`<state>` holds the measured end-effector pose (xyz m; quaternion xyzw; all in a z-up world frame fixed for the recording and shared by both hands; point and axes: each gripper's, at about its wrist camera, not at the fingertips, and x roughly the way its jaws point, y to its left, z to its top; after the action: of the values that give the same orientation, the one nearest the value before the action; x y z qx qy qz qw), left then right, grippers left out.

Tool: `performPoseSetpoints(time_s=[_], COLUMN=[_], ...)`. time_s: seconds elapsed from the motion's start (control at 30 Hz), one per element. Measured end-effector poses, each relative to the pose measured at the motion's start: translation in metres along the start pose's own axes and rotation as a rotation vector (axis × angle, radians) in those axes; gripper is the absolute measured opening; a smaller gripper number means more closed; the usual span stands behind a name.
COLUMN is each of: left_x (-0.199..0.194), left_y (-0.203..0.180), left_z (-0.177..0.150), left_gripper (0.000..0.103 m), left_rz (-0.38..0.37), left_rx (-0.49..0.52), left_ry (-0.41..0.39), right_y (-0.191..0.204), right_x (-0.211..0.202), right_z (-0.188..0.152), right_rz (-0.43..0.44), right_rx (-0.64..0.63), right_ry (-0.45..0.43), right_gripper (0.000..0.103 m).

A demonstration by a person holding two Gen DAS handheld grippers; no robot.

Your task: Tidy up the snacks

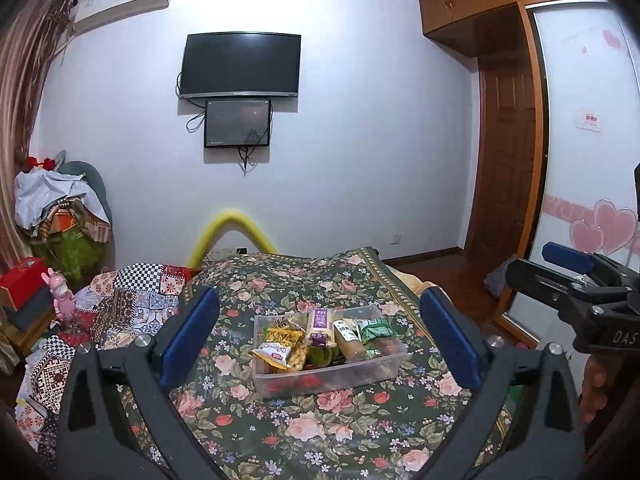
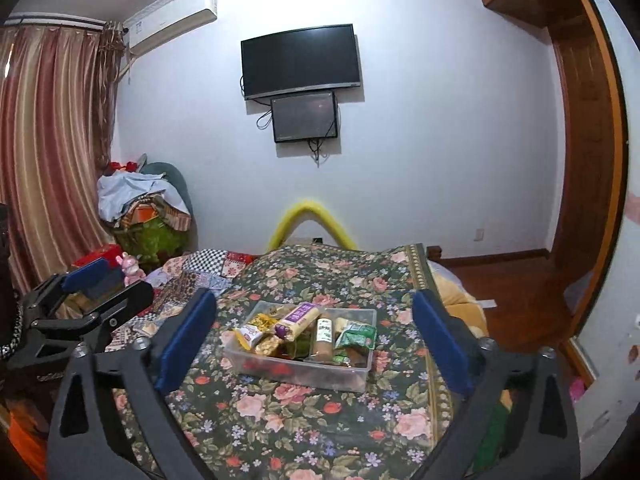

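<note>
A clear plastic box [image 1: 360, 376] [image 2: 280, 374] sits on the floral tablecloth [image 1: 320, 432] [image 2: 320, 420], filled with several snack packets: a purple-labelled packet [image 1: 320, 326] [image 2: 298, 318], a green packet [image 1: 376, 330] [image 2: 358, 336], a yellow packet [image 1: 282, 336] [image 2: 262, 322] and a brown tube [image 1: 350, 340] [image 2: 323, 340]. My left gripper [image 1: 320, 336] is open and empty, held above the table in front of the box. My right gripper [image 2: 314, 340] is open and empty, also short of the box. Each shows at the edge of the other's view, the right [image 1: 576, 276] and the left [image 2: 92, 292].
A patchwork cloth [image 1: 120, 304] [image 2: 192, 276] lies left of the table. A pink toy [image 1: 62, 292] and red box [image 1: 20, 280] stand far left. A yellow foam tube [image 1: 232, 232] [image 2: 312, 220] arches behind the table. Wooden floor [image 2: 512, 292] lies to the right.
</note>
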<state>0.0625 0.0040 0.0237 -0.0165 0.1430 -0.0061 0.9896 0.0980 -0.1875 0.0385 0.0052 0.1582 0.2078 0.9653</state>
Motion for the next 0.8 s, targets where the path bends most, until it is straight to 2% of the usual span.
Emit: performPoseSetpoints(time_s=[0.8], left_x=[-0.007], left_y=[-0.003], left_z=[-0.011], left_gripper=[0.103], left_rz=[0.003], left_rx=[0.012], left_ry=[0.015], right_y=[0.005], right_x=[-0.016], right_z=[-0.012], right_rz=[-0.020], right_rx=[-0.008], right_ry=[0.003], right_gripper=[0.103])
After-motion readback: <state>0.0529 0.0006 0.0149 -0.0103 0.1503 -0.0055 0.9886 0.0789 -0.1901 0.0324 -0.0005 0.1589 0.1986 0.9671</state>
